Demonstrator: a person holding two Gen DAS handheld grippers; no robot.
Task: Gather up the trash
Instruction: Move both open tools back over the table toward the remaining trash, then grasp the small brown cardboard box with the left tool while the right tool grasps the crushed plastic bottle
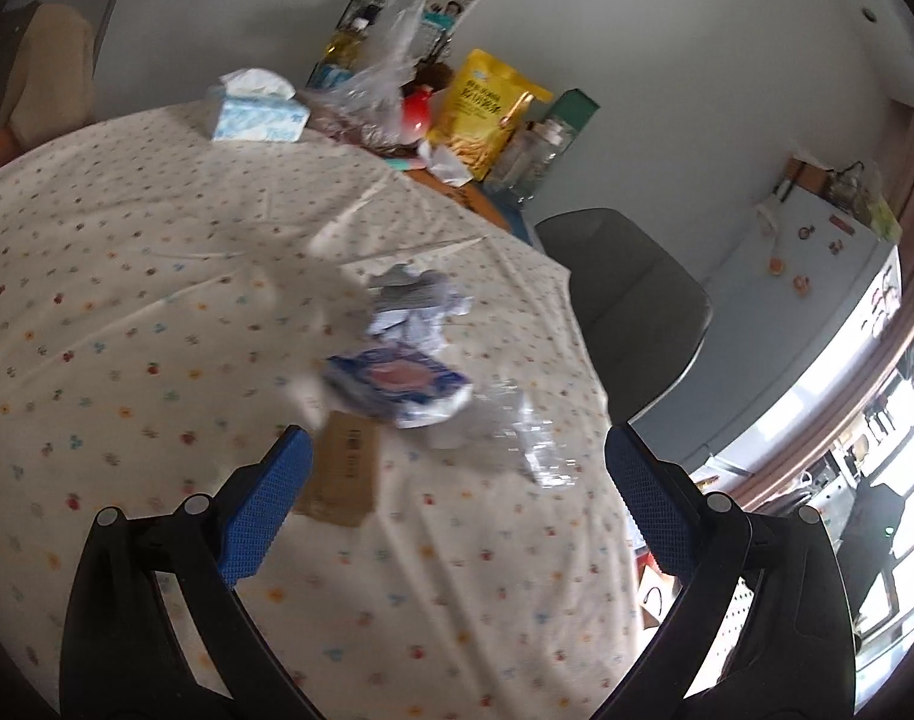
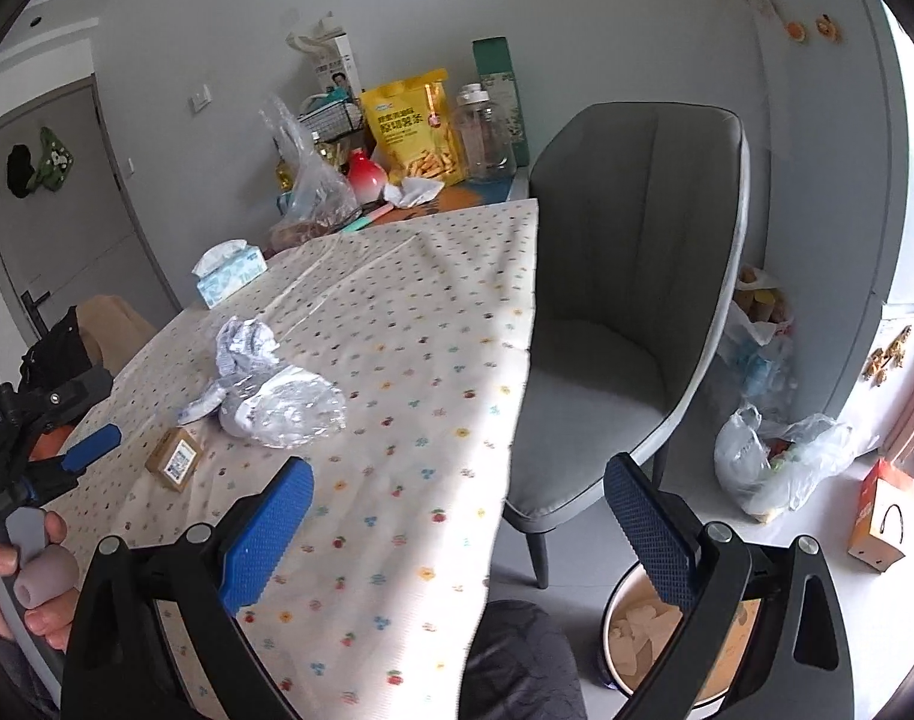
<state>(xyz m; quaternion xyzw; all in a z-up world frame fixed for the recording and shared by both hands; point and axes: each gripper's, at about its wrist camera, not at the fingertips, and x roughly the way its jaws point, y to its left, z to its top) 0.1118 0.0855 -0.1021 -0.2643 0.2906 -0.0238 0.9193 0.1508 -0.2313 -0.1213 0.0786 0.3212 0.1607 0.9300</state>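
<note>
A heap of trash lies on the flower-print tablecloth [image 1: 127, 252]: crumpled paper [image 1: 415, 306], a blue and white wrapper [image 1: 397, 387], clear crinkled plastic [image 1: 523, 438] and a small brown cardboard box [image 1: 340, 471]. My left gripper [image 1: 457, 474] hovers open just short of the heap, the box near its left pad. In the right wrist view the crumpled paper [image 2: 247, 342], clear plastic [image 2: 292, 405] and box [image 2: 175, 459] lie ahead and to the left. My right gripper [image 2: 457, 510] stands open over the table's edge, holding nothing.
A grey chair [image 2: 625, 300] stands against the table's right side. On the floor below sit a round bin [image 2: 649, 654], a filled plastic bag [image 2: 781, 462] and an orange carton [image 2: 880, 516]. A tissue box [image 2: 229, 270], snack bag [image 2: 415, 126] and jar [image 2: 484, 132] stand at the far end.
</note>
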